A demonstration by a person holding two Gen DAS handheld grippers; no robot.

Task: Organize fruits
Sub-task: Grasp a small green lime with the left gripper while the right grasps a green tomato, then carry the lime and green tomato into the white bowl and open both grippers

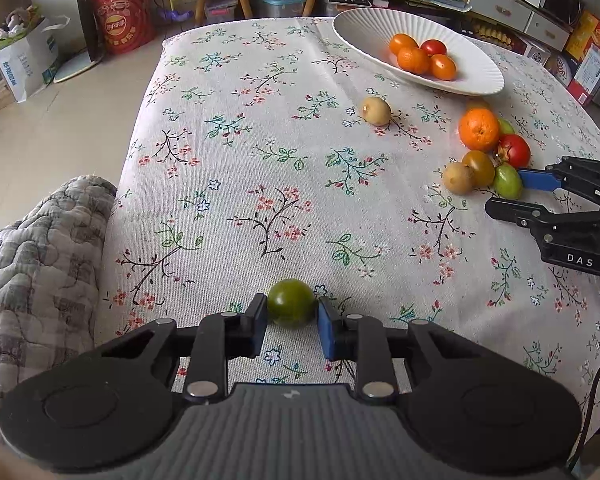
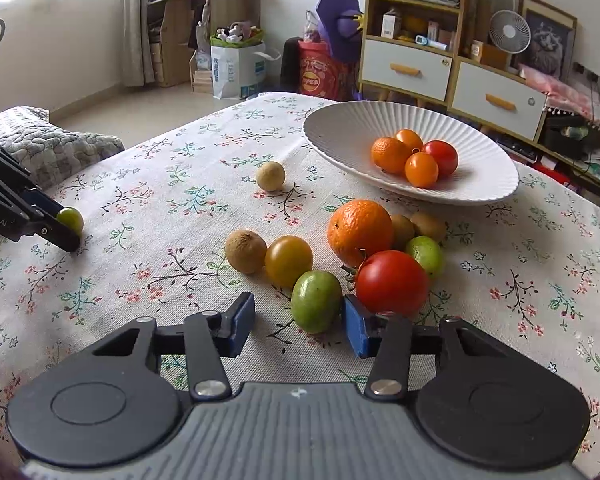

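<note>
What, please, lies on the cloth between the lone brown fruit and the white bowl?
Nothing: in the right wrist view, the cloth from the lone brown fruit to the bowl is bare floral fabric. The left wrist view agrees.

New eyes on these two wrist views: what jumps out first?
The white ribbed plate at the table's far side, holding three orange fruits and a red one. In front of it, a loose cluster led by a big orange and a red tomato. The left gripper is shut on a small dark green tomato; the right gripper brackets a green tomato, one pad not touching.
</note>
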